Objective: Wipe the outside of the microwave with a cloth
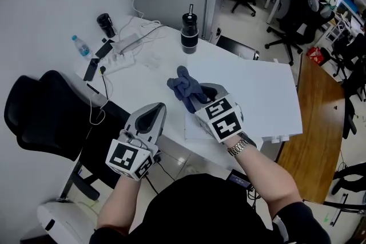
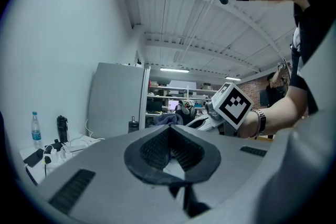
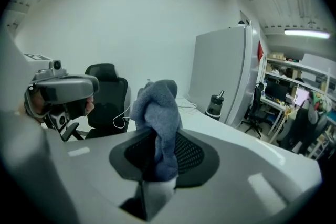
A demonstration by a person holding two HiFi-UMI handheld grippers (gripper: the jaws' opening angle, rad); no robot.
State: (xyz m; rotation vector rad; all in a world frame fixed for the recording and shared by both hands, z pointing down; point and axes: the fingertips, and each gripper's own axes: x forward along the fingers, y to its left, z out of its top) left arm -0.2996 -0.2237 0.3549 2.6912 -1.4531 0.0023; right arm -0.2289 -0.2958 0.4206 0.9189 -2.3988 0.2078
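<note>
We've just got the cloth (image 1: 183,86) pinched in our right claw (image 1: 196,99), left claw (image 1: 153,115) closed on nothing, so the whole microwave wipe looks yet to begin.

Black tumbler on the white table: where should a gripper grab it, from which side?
Grip the black tumbler round its body, below the lid, coming level from the near side. It stands upright, and a straw rising from its lid likely hinders a top grip.
</note>
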